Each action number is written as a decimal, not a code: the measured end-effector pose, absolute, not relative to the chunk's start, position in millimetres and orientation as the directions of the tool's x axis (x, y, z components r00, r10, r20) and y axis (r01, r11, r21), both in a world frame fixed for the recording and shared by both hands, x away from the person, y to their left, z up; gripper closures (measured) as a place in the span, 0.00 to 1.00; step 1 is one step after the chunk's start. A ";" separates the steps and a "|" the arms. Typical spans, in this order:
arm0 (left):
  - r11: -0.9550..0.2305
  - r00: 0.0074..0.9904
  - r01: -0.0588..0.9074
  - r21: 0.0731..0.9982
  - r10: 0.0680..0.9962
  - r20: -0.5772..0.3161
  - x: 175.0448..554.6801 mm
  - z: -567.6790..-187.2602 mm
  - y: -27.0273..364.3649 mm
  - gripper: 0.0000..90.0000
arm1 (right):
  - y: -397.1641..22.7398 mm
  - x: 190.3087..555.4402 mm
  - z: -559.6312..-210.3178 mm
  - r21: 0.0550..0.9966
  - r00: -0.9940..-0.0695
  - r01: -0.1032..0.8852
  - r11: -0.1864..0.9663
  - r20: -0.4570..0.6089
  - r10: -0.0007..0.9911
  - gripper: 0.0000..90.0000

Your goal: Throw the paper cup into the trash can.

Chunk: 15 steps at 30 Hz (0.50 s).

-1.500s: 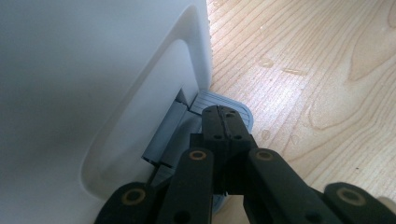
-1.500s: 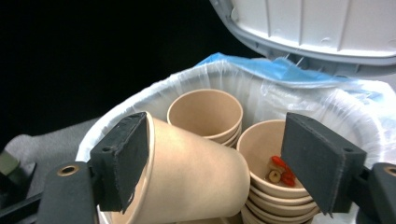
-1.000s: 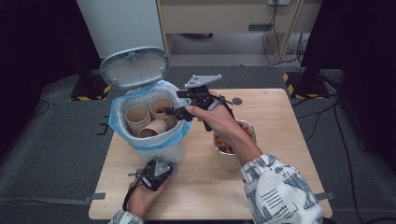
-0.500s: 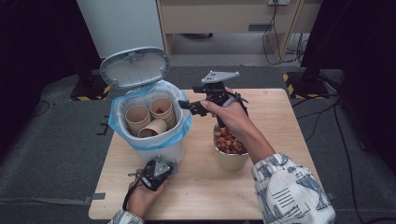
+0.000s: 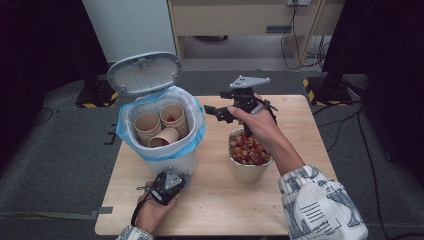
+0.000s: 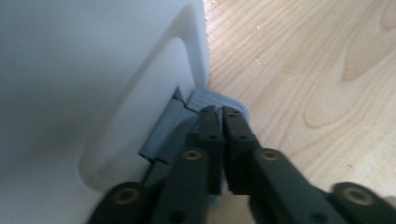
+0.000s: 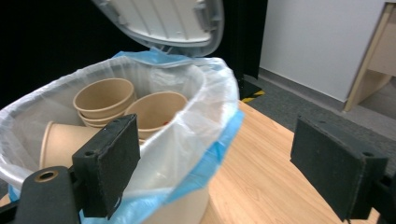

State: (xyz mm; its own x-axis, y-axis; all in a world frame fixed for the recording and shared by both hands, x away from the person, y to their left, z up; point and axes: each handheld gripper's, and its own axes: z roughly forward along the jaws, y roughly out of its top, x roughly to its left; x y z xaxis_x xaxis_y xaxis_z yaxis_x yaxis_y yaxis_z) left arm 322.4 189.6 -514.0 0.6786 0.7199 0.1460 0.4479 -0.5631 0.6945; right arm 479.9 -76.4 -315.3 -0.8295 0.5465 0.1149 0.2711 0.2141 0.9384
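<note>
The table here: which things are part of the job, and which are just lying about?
In use:
- pedal bin
- paper cups inside it
- bowl of food
- left tongs on the pedal
- right tongs

Lying about:
- cabinet
- floor cables

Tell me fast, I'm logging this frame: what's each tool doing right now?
Left tool: jaws nearly together, just opening slightly, tips on the bin's grey pedal, nothing between them.
Right tool: open, empty, beside the bin.
</note>
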 end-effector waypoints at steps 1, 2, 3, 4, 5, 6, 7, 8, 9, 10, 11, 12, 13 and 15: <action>-0.563 0.679 0.448 0.694 0.720 0.146 322.4 -514.0 189.6 0.87 | -76.4 479.9 -315.3 0.938 -0.830 0.271 0.214 0.115 0.547 0.18; -0.558 0.680 0.444 0.701 0.719 0.142 319.6 -512.0 190.3 0.87 | -79.7 480.5 -315.4 0.939 -0.826 0.272 0.211 0.115 0.552 0.18; -0.551 0.680 0.438 0.710 0.720 0.139 316.5 -509.1 191.8 0.86 | -87.0 481.6 -315.8 0.940 -0.817 0.275 0.204 0.117 0.564 0.18; -0.523 0.672 0.433 0.734 0.730 0.124 310.5 -503.0 196.5 0.86 | -90.7 481.9 -315.8 0.939 -0.813 0.276 0.204 0.116 0.570 0.18; -0.498 0.662 0.438 0.749 0.742 0.106 307.5 -500.2 199.9 0.85 | -94.5 482.0 -315.8 0.939 -0.810 0.276 0.205 0.112 0.576 0.18; -0.498 0.662 0.438 0.749 0.742 0.106 307.5 -500.2 199.9 0.82 | -94.5 482.0 -315.8 0.939 -0.810 0.276 0.205 0.112 0.576 0.18; -0.448 0.647 0.445 0.775 0.759 0.068 300.2 -495.2 207.3 0.81 | -102.4 482.4 -316.0 0.940 -0.802 0.278 0.198 0.114 0.586 0.18; -0.448 0.647 0.445 0.775 0.759 0.068 300.2 -495.2 207.3 0.79 | -102.4 482.4 -316.0 0.940 -0.802 0.278 0.198 0.114 0.586 0.18; -0.438 0.644 0.443 0.782 0.763 0.063 296.5 -492.9 210.7 0.79 | -106.6 482.4 -316.1 0.940 -0.799 0.279 0.196 0.114 0.591 0.18; -0.426 0.639 0.442 0.789 0.767 0.056 292.2 -490.6 214.8 0.78 | -110.8 482.6 -316.3 0.941 -0.794 0.280 0.193 0.114 0.597 0.18; -0.400 0.631 0.448 0.800 0.775 0.035 287.8 -488.2 218.9 0.76 | -119.1 483.0 -316.7 0.941 -0.785 0.283 0.188 0.114 0.609 0.18; -0.400 0.631 0.448 0.800 0.775 0.035 287.8 -488.2 218.9 0.75 | -119.1 483.0 -316.7 0.941 -0.785 0.283 0.188 0.114 0.609 0.18; -0.392 0.625 0.447 0.804 0.780 0.034 285.9 -486.5 221.2 0.75 | -123.0 483.2 -316.8 0.940 -0.779 0.285 0.185 0.116 0.616 0.18; -0.365 0.608 0.449 0.816 0.794 0.021 283.9 -483.9 227.0 0.72 | -130.1 483.7 -317.2 0.941 -0.770 0.287 0.180 0.115 0.627 0.18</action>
